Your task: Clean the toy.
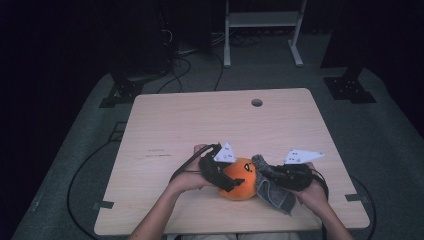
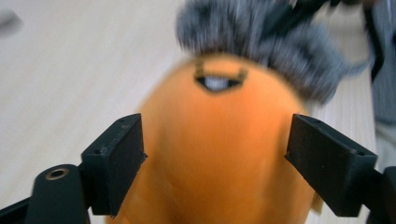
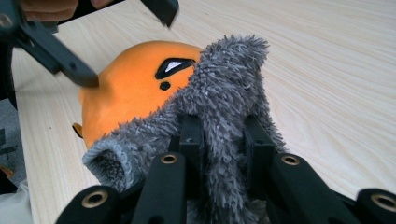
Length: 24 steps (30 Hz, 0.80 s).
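Note:
A round orange plush toy [image 1: 241, 180] with a drawn eye lies near the front edge of the wooden table [image 1: 200, 120]. My left gripper [image 1: 234, 179] stands open, its two jaws on either side of the orange plush toy [image 2: 219, 154]; the pads do not squeeze it. A grey fuzzy cloth [image 1: 274, 192] drapes over the toy's right side. My right gripper [image 1: 270, 172] is shut on that grey cloth [image 3: 224, 93], whose pile bunches between the jaws of the right gripper [image 3: 224, 135]. Beyond them the orange toy [image 3: 130, 88] sits under one of the left gripper's fingers [image 3: 56, 53].
A small round hole [image 1: 257, 102] sits near the table's far edge. The far half of the tabletop is bare wood. Black cables [image 1: 175, 70] and a white metal frame [image 1: 262, 30] stand on the floor behind. Both forearms enter from the bottom edge.

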Available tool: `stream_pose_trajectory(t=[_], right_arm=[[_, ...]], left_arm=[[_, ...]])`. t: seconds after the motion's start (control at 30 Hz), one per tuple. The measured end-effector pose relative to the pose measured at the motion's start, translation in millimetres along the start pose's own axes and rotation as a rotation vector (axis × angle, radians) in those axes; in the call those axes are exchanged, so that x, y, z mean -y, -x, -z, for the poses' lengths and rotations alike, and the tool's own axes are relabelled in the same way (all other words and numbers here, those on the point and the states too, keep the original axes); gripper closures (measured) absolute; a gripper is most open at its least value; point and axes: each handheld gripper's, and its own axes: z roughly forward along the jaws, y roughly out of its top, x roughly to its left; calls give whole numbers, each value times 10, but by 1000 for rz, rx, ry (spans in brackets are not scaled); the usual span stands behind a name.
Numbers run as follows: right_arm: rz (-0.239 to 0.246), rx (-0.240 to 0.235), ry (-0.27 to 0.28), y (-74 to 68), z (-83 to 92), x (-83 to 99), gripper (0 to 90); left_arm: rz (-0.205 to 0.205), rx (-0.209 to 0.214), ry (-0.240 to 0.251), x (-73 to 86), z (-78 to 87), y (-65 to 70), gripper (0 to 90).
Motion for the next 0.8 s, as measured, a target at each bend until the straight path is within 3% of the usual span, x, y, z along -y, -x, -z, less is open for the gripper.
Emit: stream_pose_trajectory(t=[0.03,0.2,0.27,0.43,0.63,0.8], right_arm=[[0,-1,1,3,2,6,732],[8,9,-17,12,13,51,726],[10,13,-20,20,25,63,723],[-9,15,-17,56,67,89,720],[-29,41,5,129,214,106,719],[-33,124,4,258,377,185,697]], left_arm=[[-1,7,-28,2,-64,-2,179],[17,26,-33,13,-161,22,196],[9,20,-51,-7,-164,54,267],[-3,-43,-86,-79,-174,123,470],[3,-89,-56,-85,-114,167,527],[18,-113,-19,-61,-59,154,536]])
